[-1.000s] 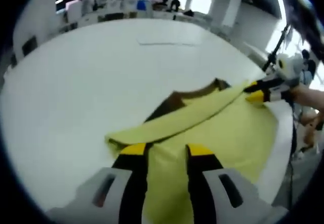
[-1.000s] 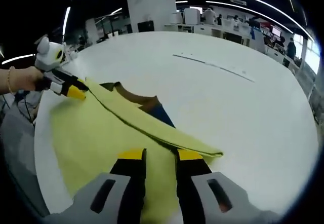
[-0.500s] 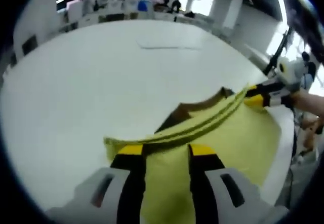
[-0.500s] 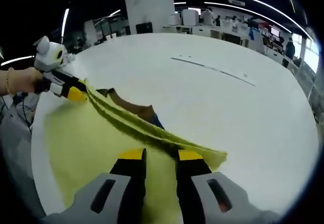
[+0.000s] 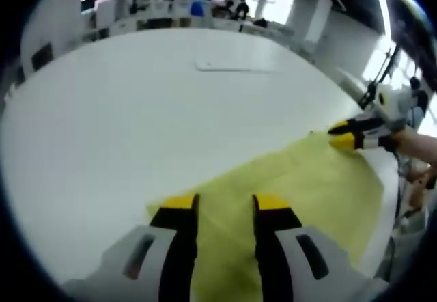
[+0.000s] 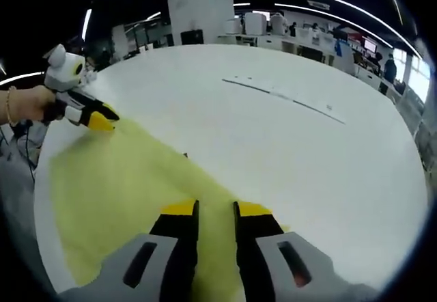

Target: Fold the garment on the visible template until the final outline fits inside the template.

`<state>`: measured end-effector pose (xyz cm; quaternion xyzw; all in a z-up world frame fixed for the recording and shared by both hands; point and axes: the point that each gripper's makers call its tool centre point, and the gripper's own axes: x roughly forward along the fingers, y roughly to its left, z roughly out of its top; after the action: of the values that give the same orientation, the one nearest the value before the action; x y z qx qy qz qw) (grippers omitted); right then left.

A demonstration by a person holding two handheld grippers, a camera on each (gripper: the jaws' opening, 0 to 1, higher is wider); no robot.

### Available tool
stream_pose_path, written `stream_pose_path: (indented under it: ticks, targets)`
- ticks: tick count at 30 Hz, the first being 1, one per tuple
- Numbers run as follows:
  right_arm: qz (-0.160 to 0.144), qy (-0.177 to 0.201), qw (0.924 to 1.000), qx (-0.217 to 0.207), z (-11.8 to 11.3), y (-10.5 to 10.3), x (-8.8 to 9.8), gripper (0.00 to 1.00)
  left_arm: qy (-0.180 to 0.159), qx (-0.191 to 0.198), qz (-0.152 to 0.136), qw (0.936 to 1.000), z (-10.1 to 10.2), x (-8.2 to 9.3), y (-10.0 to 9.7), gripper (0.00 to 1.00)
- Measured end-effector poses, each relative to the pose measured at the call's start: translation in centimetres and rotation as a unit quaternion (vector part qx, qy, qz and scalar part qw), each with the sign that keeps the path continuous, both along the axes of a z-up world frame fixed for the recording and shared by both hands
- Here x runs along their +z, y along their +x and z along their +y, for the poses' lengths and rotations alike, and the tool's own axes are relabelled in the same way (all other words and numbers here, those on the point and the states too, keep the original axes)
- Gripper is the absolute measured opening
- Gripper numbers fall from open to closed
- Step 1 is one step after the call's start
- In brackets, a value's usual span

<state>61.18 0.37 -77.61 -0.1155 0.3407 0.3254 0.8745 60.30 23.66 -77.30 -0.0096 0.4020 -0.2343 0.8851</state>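
- Yellow garment [image 5: 300, 186] lies flat on the white table [image 5: 136, 104], one fold laid over.
- Left gripper [image 5: 218, 203] pinches the garment's far edge; right gripper [image 6: 208, 210] pinches the same edge at the other corner.
- Template outline not discernible under the garment; further folds probably remain.

My white tabletop [image 5: 123, 117] spreads broad and bare ahead of me, its far edge curving under the office behind. A thin pale strip [image 6: 283, 97] lies flat on it toward that far edge. Beyond the edge stands a white pillar [image 6: 199, 5], with desks and a few people, too blurred to tell more, under long ceiling lights [image 6: 321, 5].
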Motion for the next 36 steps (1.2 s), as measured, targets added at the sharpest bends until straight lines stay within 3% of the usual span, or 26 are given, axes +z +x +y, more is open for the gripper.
stream_pose_path:
  ticks: [24,26,27,29,32,36]
  targets:
    - [-0.016,-0.008,0.9997,0.017,0.0,0.3,-0.1,0.20,0.011,-0.008,-0.005,0.9999,-0.4,0.5,-0.5,0.26]
    - [-0.014,-0.006,0.9998,0.013,0.0,0.3,0.0,0.21,0.015,-0.004,-0.009,0.9998,-0.3,0.5,-0.5,0.26]
    - [-0.025,0.022,0.9993,0.017,0.7,0.2,0.7,0.22,0.018,0.000,-0.011,0.9998,-0.2,0.6,-0.5,0.29]
    - [-0.058,0.046,0.9971,0.018,0.9,0.4,2.3,0.26,0.018,0.010,-0.032,0.9993,0.0,1.4,-0.1,0.32]
    - [-0.074,0.056,0.9956,0.013,0.6,0.3,3.6,0.27,-0.032,0.040,-0.070,0.9962,0.0,3.9,0.6,0.34]
    - [-0.078,0.059,0.9952,0.003,-0.2,0.0,4.6,0.31,-0.023,0.056,-0.076,0.9953,1.0,5.3,0.6,0.44]
